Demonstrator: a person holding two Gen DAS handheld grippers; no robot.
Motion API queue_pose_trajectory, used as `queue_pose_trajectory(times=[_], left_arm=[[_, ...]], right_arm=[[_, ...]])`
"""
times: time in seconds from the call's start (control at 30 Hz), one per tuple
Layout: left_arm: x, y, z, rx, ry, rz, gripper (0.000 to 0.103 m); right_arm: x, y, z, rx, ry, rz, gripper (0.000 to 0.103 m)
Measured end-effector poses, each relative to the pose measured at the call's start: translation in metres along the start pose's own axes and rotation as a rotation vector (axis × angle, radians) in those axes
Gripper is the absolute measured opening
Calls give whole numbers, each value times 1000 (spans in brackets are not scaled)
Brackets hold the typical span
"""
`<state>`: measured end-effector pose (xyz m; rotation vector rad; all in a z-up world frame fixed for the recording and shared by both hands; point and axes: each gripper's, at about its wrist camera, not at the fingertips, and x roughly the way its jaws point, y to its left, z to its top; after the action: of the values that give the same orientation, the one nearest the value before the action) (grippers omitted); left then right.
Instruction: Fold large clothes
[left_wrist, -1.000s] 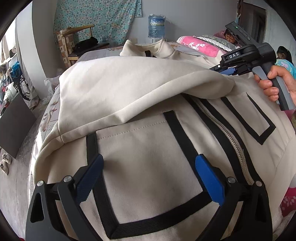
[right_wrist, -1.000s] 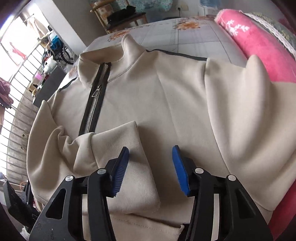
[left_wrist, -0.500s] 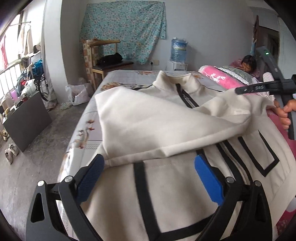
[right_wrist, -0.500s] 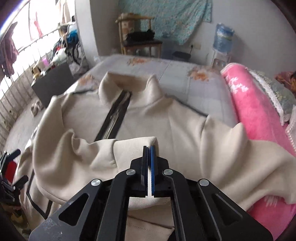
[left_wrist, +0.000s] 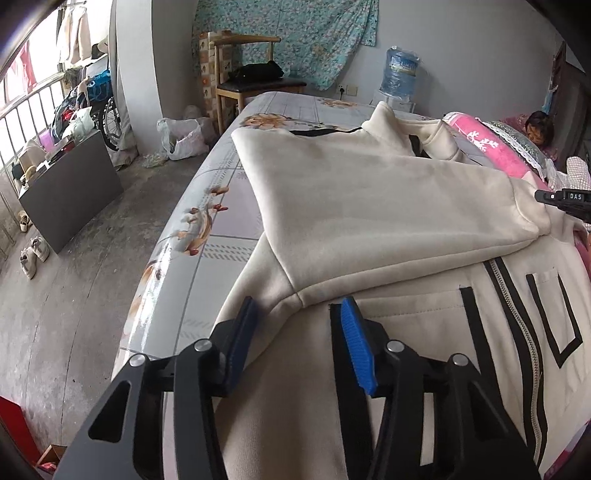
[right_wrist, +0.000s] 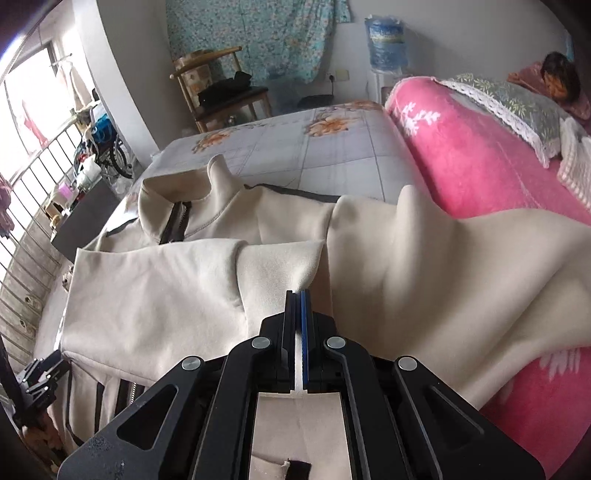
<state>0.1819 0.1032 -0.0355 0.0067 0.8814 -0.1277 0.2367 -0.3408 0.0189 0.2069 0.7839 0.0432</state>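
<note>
A pink blanket (right_wrist: 472, 155) lies along the bed's (right_wrist: 332, 155) right edge, a lace-trimmed pillow (right_wrist: 509, 99) on it. Beyond the bed's far end stand a wooden chair (left_wrist: 255, 74) and a water jug (left_wrist: 400, 74). Pale shoes (left_wrist: 33, 254) sit on the floor.

Jacket (left_wrist: 369, 206) matt fleecy cloth; bedsheet (left_wrist: 221, 229) glossy.
</note>
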Motion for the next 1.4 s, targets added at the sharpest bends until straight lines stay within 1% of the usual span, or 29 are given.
queue_pose_trajectory(times=[0.1,0.17,0.27,0.3,0.33,0.37,0.43,0.5,0.6,0.63,0.67,0.77,0.8,0.83,0.87,0.97,1.07,1.1,1.17,1.2,1.23,1.27,1.33,1.4], left_arm=[[2,3,2,5,9,43,33],[3,5,4,4,10,44,32],[1,3,3,19,-6,70,23],[0,3,2,17,-13,75,19],[-1,5,3,10,-20,87,8],[-2,9,3,0,-26,110,7],[-2,23,4,-50,-22,84,7],[-2,33,4,-81,-21,89,7],[-2,39,3,-97,-21,91,8],[-2,39,2,-104,-19,88,8],[-3,41,2,-109,-17,85,8],[-2,43,1,-120,-9,75,8],[-2,43,1,-121,-4,70,8],[-2,42,2,-118,1,64,8],[-3,41,2,-114,1,55,8],[-10,43,3,-116,0,7,10],[-24,46,9,-125,-22,-29,10],[-31,47,15,-130,-37,-54,10],[-38,48,29,-133,-61,-83,10],[-39,48,38,-132,-67,-94,11],[-37,48,46,-133,-68,-106,11],[-33,46,56,-133,-65,-120,11],[-20,39,79,-115,-60,-149,11],[0,29,97,-78,-45,-144,11]], right_arm=[[2,-2,6,4,-9,14,1],[5,-3,7,3,0,19,1],[6,-2,9,-1,2,37,1],[5,-3,8,2,-1,52,1],[1,-2,8,3,-10,76,1],[-2,-1,7,5,-18,95,1],[-6,1,5,12,-18,127,1],[-1,1,0,5,2,119,1],[16,-4,-10,6,66,94,2],[21,-8,-13,18,85,94,6],[23,-11,-15,29,94,96,7],[24,-17,-15,49,94,107,16],[24,-17,-13,50,94,108,21],[25,-17,-12,50,94,110,24],[27,-18,-10,51,97,112,24],[35,-20,-4,70,116,109,24],[44,-21,-2,74,138,118,24],[46,-20,-2,68,144,116,24],[50,-17,-1,49,149,105,21],[51,-15,-1,47,157,89,17],[52,-12,-1,32,155,69,8],[53,-10,0,20,156,51,4],[50,-5,2,-6,130,38,2],[43,1,5,-35,86,19,2]])
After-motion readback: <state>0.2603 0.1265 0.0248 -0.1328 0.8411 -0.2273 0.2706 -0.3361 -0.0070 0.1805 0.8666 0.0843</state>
